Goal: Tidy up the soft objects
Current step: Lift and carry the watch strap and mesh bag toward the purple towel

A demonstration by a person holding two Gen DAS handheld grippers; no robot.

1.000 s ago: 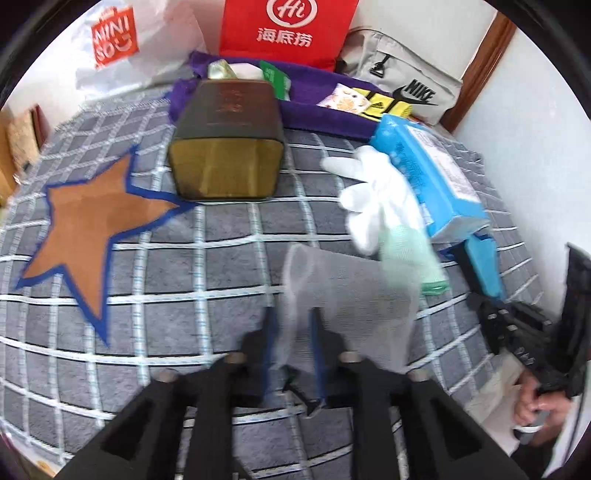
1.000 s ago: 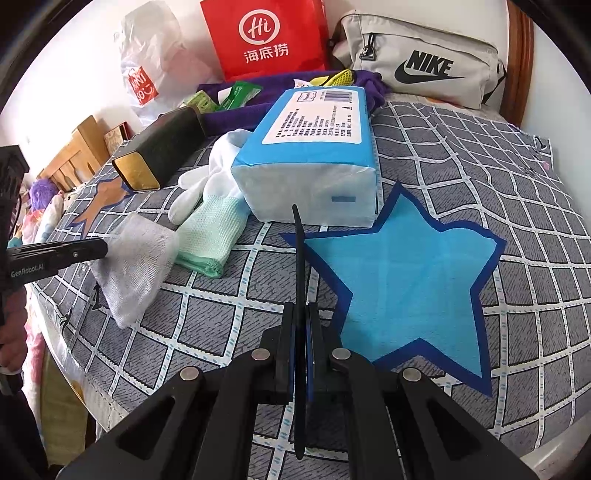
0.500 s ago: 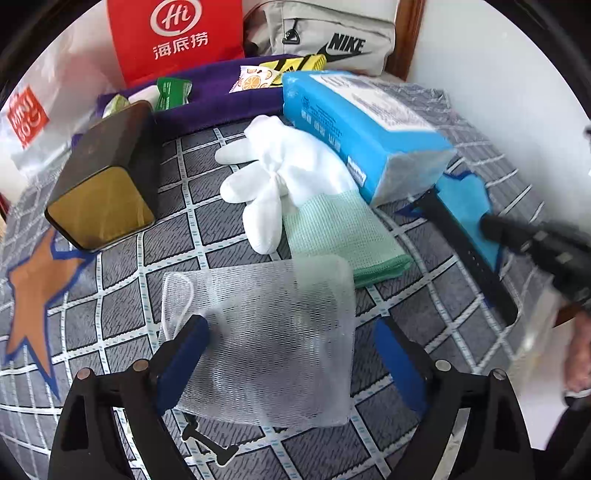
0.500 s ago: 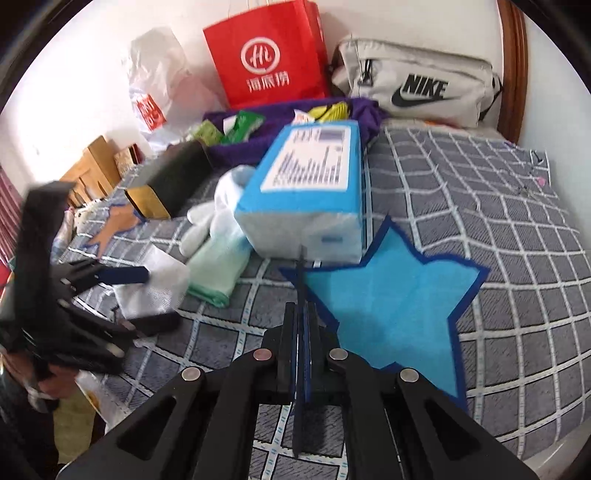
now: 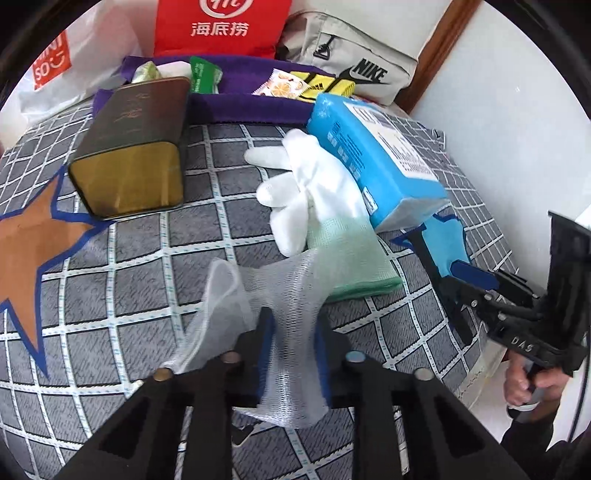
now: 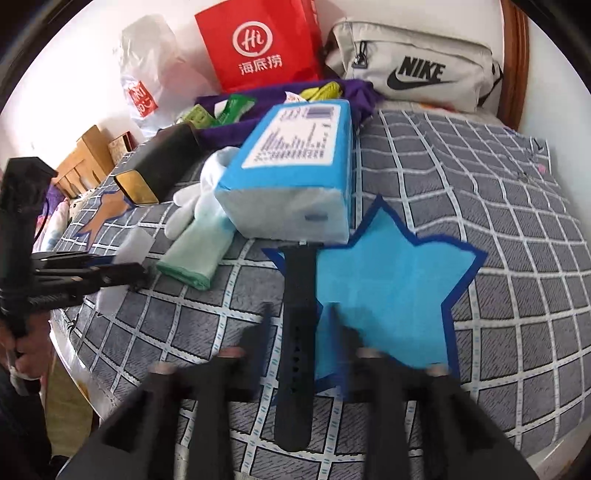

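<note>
A red paper bag point(image 5: 221, 27) bore a white "Hi" circle logo above the characters 海底捞. The grey pouch point(image 6: 413, 70) read "NIKE" with a swoosh, a white plastic bag point(image 5: 51, 68) showed "MINISO" partly, and the right gripper's point(image 5: 458, 291) body carried "DAS".

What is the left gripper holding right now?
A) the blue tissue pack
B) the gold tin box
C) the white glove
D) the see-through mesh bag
D: the left gripper has its fingers closed on the see-through mesh bag, lifting it off the bedspread, while the white glove lies apart beyond it.
</note>
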